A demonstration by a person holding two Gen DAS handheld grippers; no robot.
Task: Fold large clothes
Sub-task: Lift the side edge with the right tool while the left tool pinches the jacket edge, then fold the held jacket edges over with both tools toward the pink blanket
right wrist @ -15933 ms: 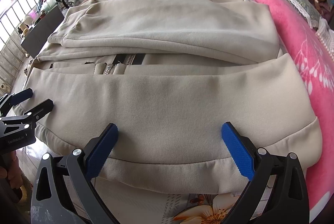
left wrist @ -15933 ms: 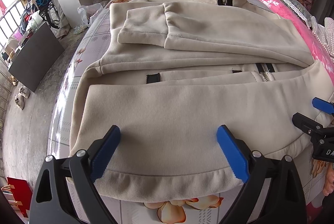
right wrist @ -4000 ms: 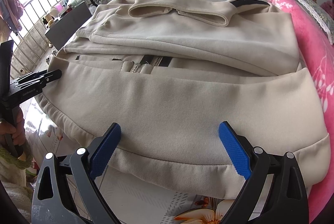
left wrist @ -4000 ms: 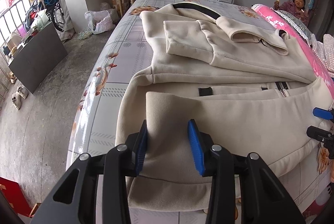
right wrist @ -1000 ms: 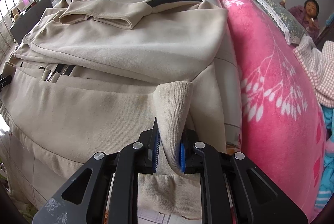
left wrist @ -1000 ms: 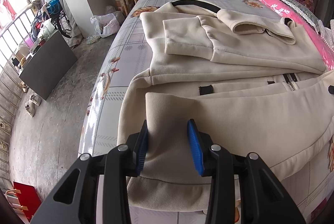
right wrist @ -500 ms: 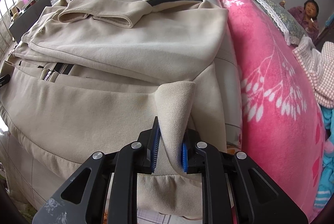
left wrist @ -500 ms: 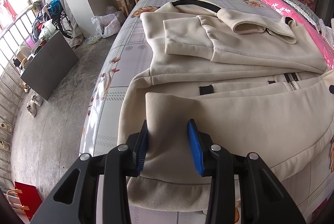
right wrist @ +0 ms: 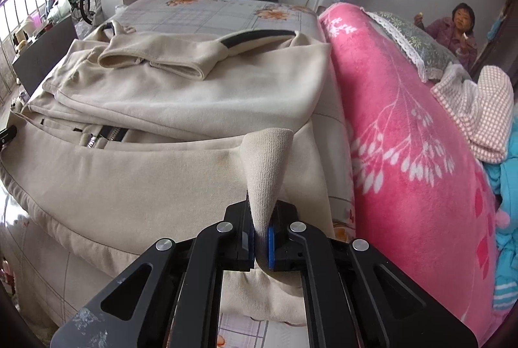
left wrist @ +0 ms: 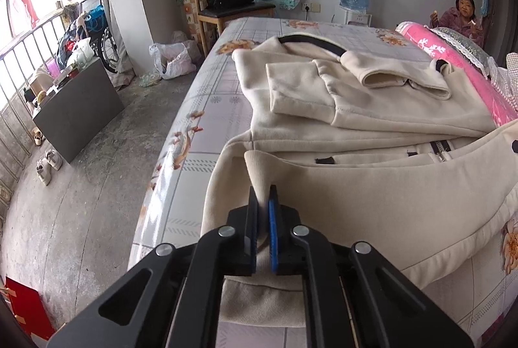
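Lying across the bed (left wrist: pixel 207 108), the cream jacket (left wrist: pixel 372 186) has its sleeves folded over its chest and its hem hanging toward the near bed edge. The left claw (left wrist: pixel 263 212) has just been closing and now pinches a raised fold of the jacket's hem at the corner toward the bare floor. The right claw (right wrist: pixel 259 231) has also just been closing and pinches a peaked fold of the jacket (right wrist: pixel 162 179) at the opposite hem corner, just beside the pink blanket (right wrist: pixel 404 153).
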